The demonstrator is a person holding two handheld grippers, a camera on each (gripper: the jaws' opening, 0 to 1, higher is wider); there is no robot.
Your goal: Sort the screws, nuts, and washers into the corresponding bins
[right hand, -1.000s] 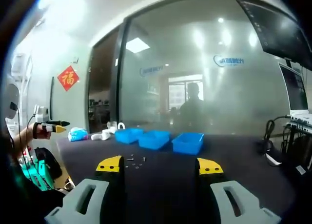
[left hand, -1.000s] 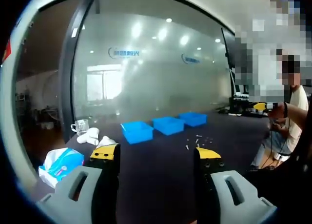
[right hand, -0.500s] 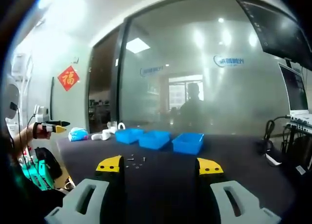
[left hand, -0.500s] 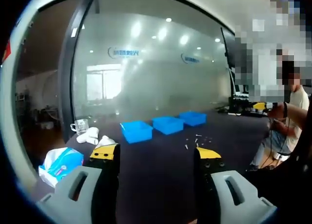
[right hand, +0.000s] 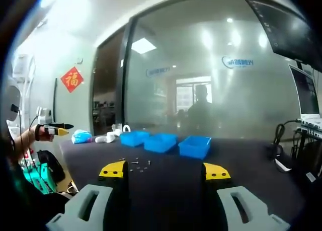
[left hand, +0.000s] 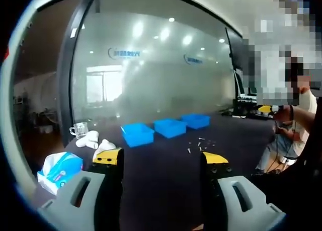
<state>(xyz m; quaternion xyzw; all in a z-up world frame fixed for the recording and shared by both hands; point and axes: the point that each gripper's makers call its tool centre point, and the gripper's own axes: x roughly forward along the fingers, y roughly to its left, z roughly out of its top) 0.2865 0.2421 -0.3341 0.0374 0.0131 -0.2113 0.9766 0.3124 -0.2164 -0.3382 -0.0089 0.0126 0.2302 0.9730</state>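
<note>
Across the dark table (right hand: 236, 160), loose fasteners (right hand: 138, 164) sit just before three blue bins (right hand: 163, 141) for short sorting moves; left gripper (left hand: 161, 158) and right gripper (right hand: 165, 169) both spread, empty.

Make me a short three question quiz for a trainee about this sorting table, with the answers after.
1. How many blue bins stand in the row on the dark table?
2. True or false: the loose hardware already lies inside the bins.
3. Multiple choice: the left gripper and right gripper are A) both open and holding nothing, B) both shut on screws, C) one open, one shut.

Key
1. Three.
2. False; the small pieces lie on the table in front of the bins.
3. A.
</note>
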